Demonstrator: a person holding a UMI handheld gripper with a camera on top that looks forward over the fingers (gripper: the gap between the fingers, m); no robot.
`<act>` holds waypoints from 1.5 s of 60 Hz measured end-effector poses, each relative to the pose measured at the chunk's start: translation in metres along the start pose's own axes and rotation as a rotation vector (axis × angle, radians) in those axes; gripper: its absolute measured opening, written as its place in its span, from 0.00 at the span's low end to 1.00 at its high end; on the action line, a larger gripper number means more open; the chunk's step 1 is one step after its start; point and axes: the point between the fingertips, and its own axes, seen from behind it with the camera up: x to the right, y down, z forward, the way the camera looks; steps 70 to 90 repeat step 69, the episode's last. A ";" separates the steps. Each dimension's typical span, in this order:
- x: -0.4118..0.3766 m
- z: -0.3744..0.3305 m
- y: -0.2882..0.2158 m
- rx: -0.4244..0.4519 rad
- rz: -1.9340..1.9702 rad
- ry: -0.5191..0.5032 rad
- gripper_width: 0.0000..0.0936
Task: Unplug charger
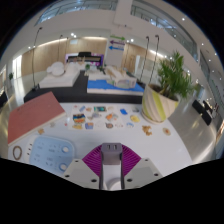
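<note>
My gripper hangs above a white table, its purple pads closing in on a small grey-and-white block, the charger. Both fingers press on the charger at the tips, and its grey end faces forward. A pale, rounded socket strip with round markings lies on the table to the left of the fingers, apart from the charger. I see no cable.
Several small flat items lie scattered beyond the fingers. A reddish-brown mat lies at the left. A potted plant in a striped pot stands at the right. Far behind is a lounge with pale seats.
</note>
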 end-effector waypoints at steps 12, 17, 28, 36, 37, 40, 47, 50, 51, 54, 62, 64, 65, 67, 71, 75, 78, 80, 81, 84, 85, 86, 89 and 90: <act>0.011 0.014 0.023 -0.071 -0.001 -0.042 0.69; 0.018 -0.019 0.010 -0.062 -0.017 -0.056 0.89; 0.043 -0.168 -0.021 -0.018 0.031 -0.078 0.91; 0.064 -0.280 -0.014 0.003 0.051 -0.087 0.91; 0.065 -0.290 -0.011 0.004 0.053 -0.092 0.91; 0.071 -0.321 -0.002 0.005 0.060 -0.107 0.91; 0.082 -0.374 0.026 -0.007 0.080 -0.132 0.91; 0.088 -0.388 0.032 0.006 0.073 -0.137 0.91; 0.090 -0.390 0.034 0.012 0.066 -0.136 0.91; 0.096 -0.396 0.037 0.025 0.044 -0.139 0.91; 0.114 -0.405 0.053 0.021 0.028 -0.130 0.91; 0.116 -0.405 0.057 0.021 0.028 -0.132 0.91; 0.117 -0.406 0.058 0.021 0.028 -0.133 0.91; 0.117 -0.406 0.061 0.021 0.029 -0.137 0.91; 0.117 -0.407 0.061 0.024 0.032 -0.145 0.91; 0.117 -0.407 0.061 0.024 0.032 -0.145 0.91; 0.117 -0.407 0.061 0.024 0.032 -0.145 0.91; 0.117 -0.407 0.061 0.024 0.032 -0.145 0.91; 0.117 -0.407 0.061 0.024 0.032 -0.145 0.91; 0.117 -0.407 0.061 0.024 0.032 -0.145 0.91; 0.117 -0.407 0.061 0.024 0.032 -0.145 0.91; 0.117 -0.407 0.061 0.024 0.032 -0.145 0.91; 0.117 -0.407 0.061 0.024 0.032 -0.145 0.91; 0.117 -0.407 0.061 0.024 0.032 -0.145 0.91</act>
